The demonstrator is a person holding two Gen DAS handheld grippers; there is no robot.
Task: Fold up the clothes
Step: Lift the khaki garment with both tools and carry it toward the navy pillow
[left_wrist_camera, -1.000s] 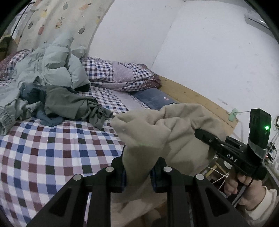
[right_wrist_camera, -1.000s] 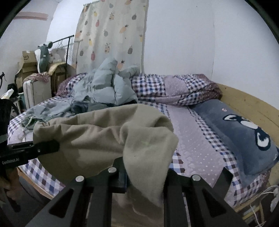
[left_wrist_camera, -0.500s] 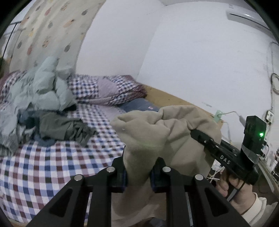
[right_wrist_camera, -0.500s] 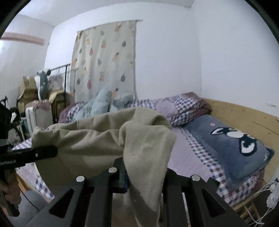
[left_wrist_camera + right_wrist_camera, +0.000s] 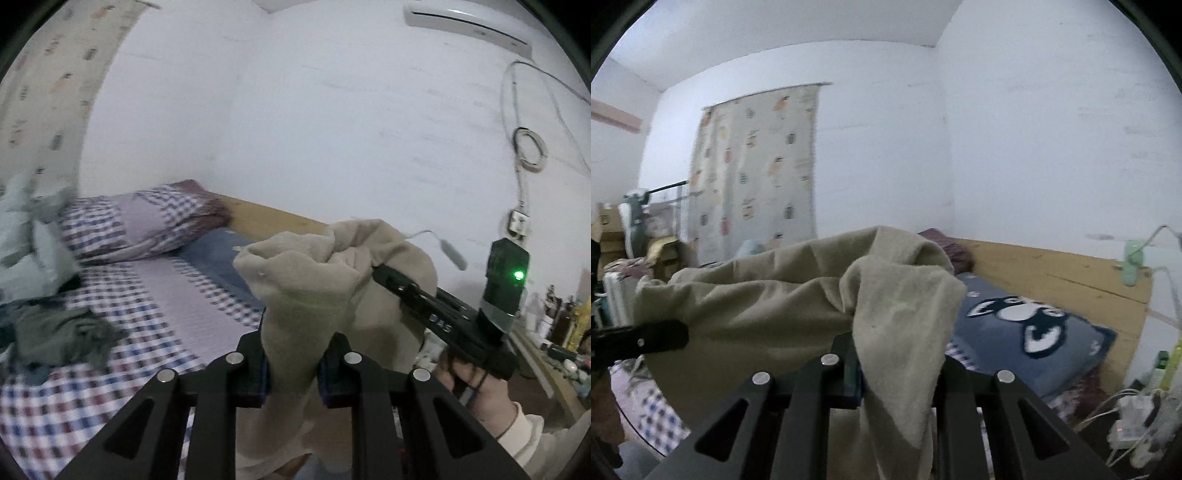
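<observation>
Above the bed (image 5: 110,387), both tongs pinch one beige garment: left tongs (image 5: 291,363), right tongs (image 5: 897,373) gripping the cloth (image 5: 757,306). Only the left view shows dark clothes (image 5: 55,336) at 9 o'clock; only the right shows the curtain (image 5: 757,166).

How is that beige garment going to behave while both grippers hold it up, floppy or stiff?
Likely floppy: the beige garment sags between the left gripper and right gripper and drapes over their fingers. Its thick, fleecy look suggests good grip rather than slipping. Not fragile, probably light.
</observation>
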